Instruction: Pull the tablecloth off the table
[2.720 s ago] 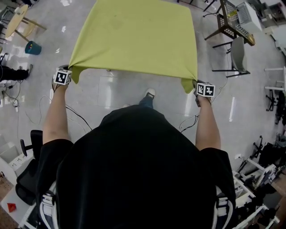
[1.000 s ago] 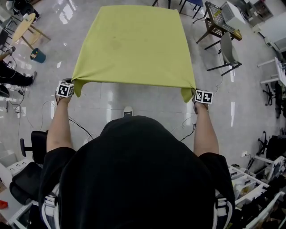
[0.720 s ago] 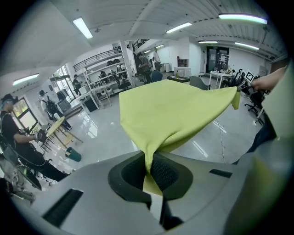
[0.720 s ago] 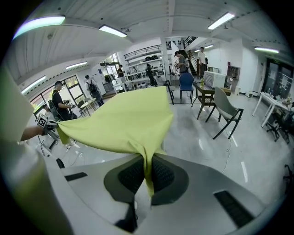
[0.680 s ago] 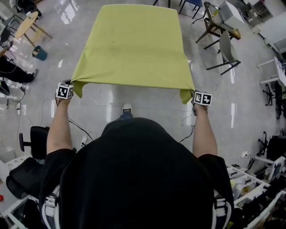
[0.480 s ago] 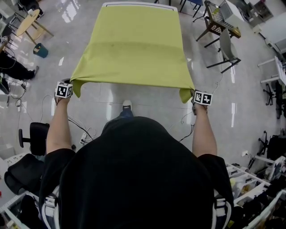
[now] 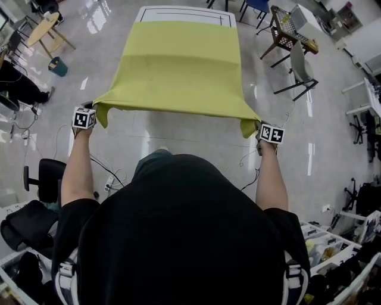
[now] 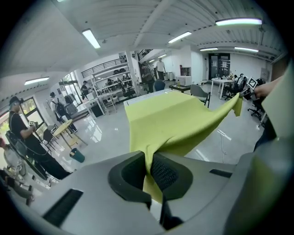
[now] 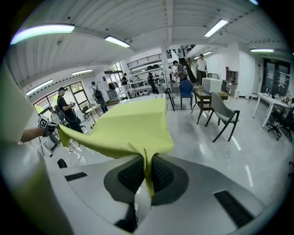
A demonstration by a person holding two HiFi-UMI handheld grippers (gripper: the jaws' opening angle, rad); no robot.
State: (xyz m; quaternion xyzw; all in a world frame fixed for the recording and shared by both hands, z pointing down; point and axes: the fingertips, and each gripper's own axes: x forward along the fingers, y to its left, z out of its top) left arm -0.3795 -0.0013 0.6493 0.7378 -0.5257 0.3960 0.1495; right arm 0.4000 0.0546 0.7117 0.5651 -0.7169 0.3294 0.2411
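Stretching lengthwise away from the person, the yellow-green tablecloth [image 7: 178, 71] covers all but the far end of the table [image 7: 184, 13], its near corners clamped in the left gripper [image 7: 85, 117] and right gripper [image 7: 271, 132], equally near.

A glossy pale-grey floor [image 7: 190, 128] mirrors the strip lights [image 8: 91, 38] of a ribbed white ceiling. A grey chair [image 7: 300, 62] and a wooden chair [image 7: 284, 25] stand at right. At left are a round wooden table [image 7: 43, 27] and a teal bin [image 7: 58, 66]. Cables [image 7: 101, 164] trail beside a black office chair [image 7: 43, 174].
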